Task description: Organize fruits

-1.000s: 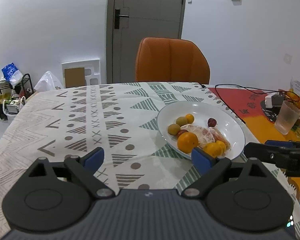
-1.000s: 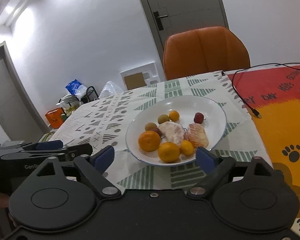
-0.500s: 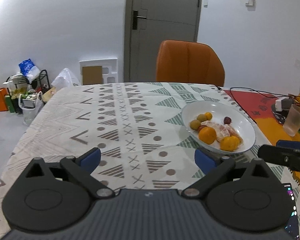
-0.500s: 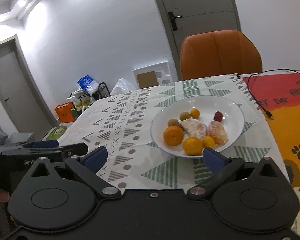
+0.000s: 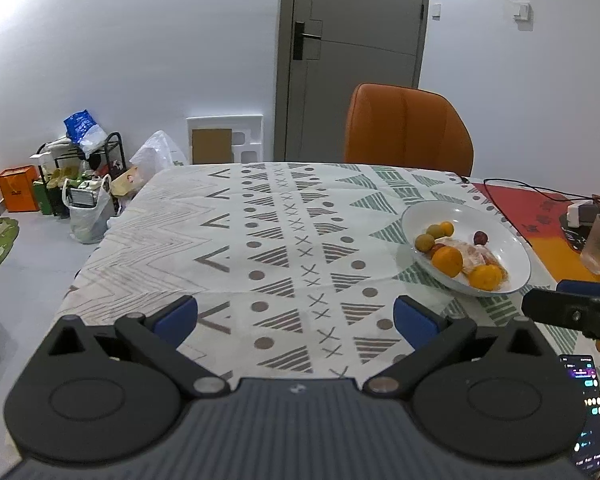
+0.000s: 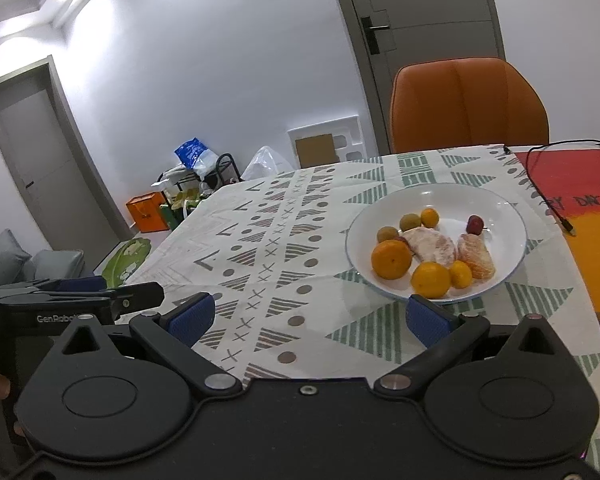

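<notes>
We judge the sorting nearly finished: every fruit we see already lies in the white plate on the right part of the patterned tablecloth: oranges, peeled segments, small green fruits and a red one. Nothing lies loose on the cloth. Our left gripper and right gripper hover near the table's near edge, both spread wide and carrying nothing, the right one just short of the plate.

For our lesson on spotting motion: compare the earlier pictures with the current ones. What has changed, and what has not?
Both hand-held grippers have pulled back from the plate: it looks smaller and farther in each wrist view, with more tablecloth showing. The left hand-held gripper and right hand-held gripper stay open and empty. The fruit on the plate keeps its arrangement.
</notes>
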A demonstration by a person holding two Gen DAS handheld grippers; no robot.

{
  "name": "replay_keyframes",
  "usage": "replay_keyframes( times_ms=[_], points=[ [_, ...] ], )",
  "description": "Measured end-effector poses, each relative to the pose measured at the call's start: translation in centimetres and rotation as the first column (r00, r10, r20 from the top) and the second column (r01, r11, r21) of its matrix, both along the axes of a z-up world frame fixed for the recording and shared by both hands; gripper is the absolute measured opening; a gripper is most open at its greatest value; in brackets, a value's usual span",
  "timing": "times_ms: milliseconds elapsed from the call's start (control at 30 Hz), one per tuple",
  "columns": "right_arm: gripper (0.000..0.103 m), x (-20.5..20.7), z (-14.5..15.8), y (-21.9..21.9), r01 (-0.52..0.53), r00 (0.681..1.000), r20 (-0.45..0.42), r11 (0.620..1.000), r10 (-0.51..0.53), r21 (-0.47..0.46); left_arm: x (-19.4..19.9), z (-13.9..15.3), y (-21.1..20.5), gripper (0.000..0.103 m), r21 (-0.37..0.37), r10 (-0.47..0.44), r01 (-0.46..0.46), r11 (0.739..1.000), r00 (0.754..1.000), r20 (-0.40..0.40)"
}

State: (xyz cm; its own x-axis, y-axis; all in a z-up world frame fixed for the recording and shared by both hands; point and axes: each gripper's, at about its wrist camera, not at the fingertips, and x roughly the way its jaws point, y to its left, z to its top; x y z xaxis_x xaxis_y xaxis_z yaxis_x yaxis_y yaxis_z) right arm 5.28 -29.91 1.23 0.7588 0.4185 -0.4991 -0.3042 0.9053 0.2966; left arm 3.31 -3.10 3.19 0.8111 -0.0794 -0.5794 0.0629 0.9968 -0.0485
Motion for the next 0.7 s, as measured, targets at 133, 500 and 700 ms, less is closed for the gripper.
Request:
replay_keyframes(
  times_ms=[133,500,700],
  points=[
    [0.103,-0.3,0.1,0.5,-0.009,1.000,0.000,1.000,0.009,-0.001,-0.7,-0.1,0.7,0.103,0.000,0.004,-0.004,1.000,1.000,0.000],
    [0.103,-1.1,0.0,1.4,-0.023,1.000,0.002,1.000,0.023,-0.010,-2.5,-0.1,2.7,0.103,-0.001,0.044,-0.044,0.999,0.999,0.019],
    [0.103,-1.1,-0.1,1.9,-0.029,1.000,-0.002,0.999,0.029,-0.020,-2.6,-0.1,3.4,0.103,-0.008,0.054,-0.054,0.999,0.998,0.021]
  ],
)
